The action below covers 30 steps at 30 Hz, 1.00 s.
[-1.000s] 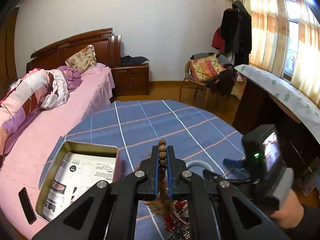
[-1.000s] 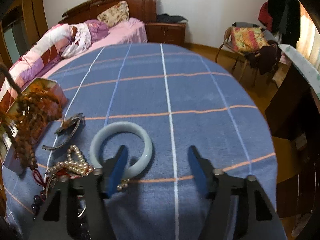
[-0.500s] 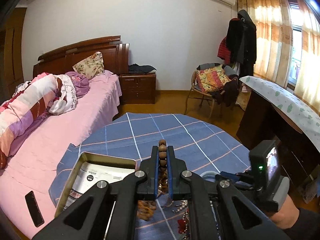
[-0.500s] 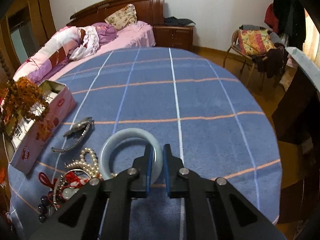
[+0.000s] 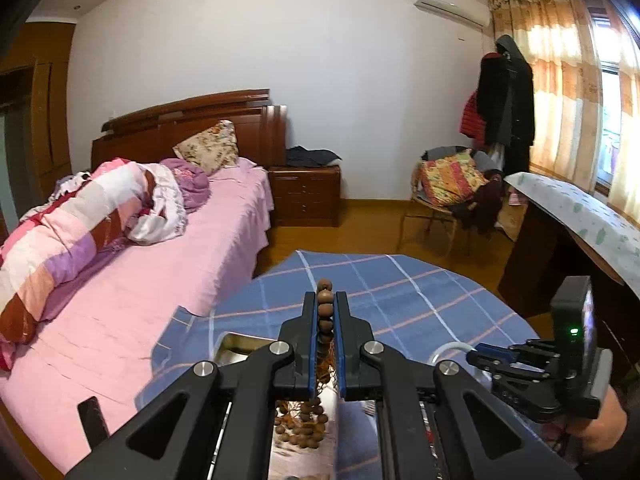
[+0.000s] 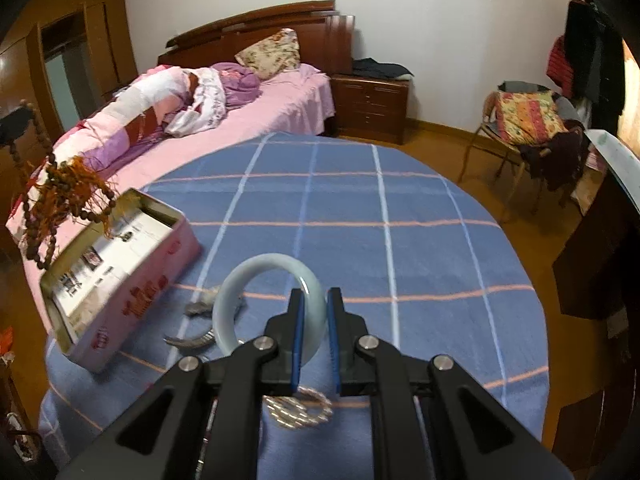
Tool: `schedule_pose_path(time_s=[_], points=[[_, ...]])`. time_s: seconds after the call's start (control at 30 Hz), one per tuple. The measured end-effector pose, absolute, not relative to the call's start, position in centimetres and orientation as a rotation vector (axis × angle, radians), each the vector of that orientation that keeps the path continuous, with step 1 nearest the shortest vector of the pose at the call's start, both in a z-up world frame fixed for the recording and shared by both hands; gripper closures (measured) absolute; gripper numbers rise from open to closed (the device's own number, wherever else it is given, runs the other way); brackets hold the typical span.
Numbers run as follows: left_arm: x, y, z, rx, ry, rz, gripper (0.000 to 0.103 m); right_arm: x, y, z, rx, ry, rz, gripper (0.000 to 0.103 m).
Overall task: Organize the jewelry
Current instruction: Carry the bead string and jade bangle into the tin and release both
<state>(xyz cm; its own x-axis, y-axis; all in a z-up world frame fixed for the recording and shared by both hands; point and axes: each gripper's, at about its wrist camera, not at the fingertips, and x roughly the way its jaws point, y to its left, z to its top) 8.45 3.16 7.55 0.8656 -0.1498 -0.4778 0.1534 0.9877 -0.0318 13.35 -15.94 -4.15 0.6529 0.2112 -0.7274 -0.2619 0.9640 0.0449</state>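
Two grippers are loaded at once. The left gripper [image 5: 325,312] is pinched on a strand of brown wooden prayer beads [image 5: 325,310], whose remaining loops and orange tassel threads hang below the jaws, above the open end of the tin box [image 6: 120,276]; in the right wrist view the same bundle dangles at the box's far left edge. The right gripper [image 6: 314,312] is clamped on the rim of a pale green jade-like bangle [image 6: 264,300], which is raised off the table [image 6: 400,240] and tilted up toward the camera. The box is a shallow rectangular metal tin, pink-sided with red printing and a printed paper sheet lying inside; it sits on the left part of the table, which is round and covered by a blue cloth with orange and white check lines. Judgement: the step in hand is depositing the beads. The strand is limp and tangle-prone, so it should be lowered until the hanging loops pool inside the walls before the jaws part; a release from height risks loops draping over the thin rim. The bangle is hard, smooth and likely brittle, so it should be set down rather than dropped. A dark curved metal hair clip [image 6: 200,326] and a coiled silver bracelet [image 6: 298,408] lie on the cloth near the right gripper, not yet sorted.
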Motion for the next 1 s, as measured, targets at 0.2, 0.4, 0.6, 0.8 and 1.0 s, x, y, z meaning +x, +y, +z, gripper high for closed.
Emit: schedule_pose_path(time_s=[0.2, 0.4, 0.6, 0.8, 1.0], points=[[10.5, 5.5, 6.2, 0.017, 0.515, -0.103, 0.097, 14.3, -12.6, -2.7, -0.093, 0.792, 0.326, 0.09], [12.6, 7.1, 4.7, 0.016, 0.544, -0.067, 0.097, 15.2, -9.1, -1.7, -0.124, 0.772, 0.381, 0.09], [14.3, 8.1, 3.2, 0.006, 0.574, -0.039, 0.097, 16.4, -5.6, -2.1, -0.145, 0.764, 0.414, 0.09], [15.5, 8.3, 1.8, 0.021, 0.603, -0.03, 0.097, 17.7, -3.4, -3.2, -0.134, 0.779, 0.432, 0.09], [16.1, 8.2, 0.3, 0.041, 0.628, -0.024, 0.097, 18.1, -2.5, -4.2, -0.127, 0.798, 0.445, 0.09]])
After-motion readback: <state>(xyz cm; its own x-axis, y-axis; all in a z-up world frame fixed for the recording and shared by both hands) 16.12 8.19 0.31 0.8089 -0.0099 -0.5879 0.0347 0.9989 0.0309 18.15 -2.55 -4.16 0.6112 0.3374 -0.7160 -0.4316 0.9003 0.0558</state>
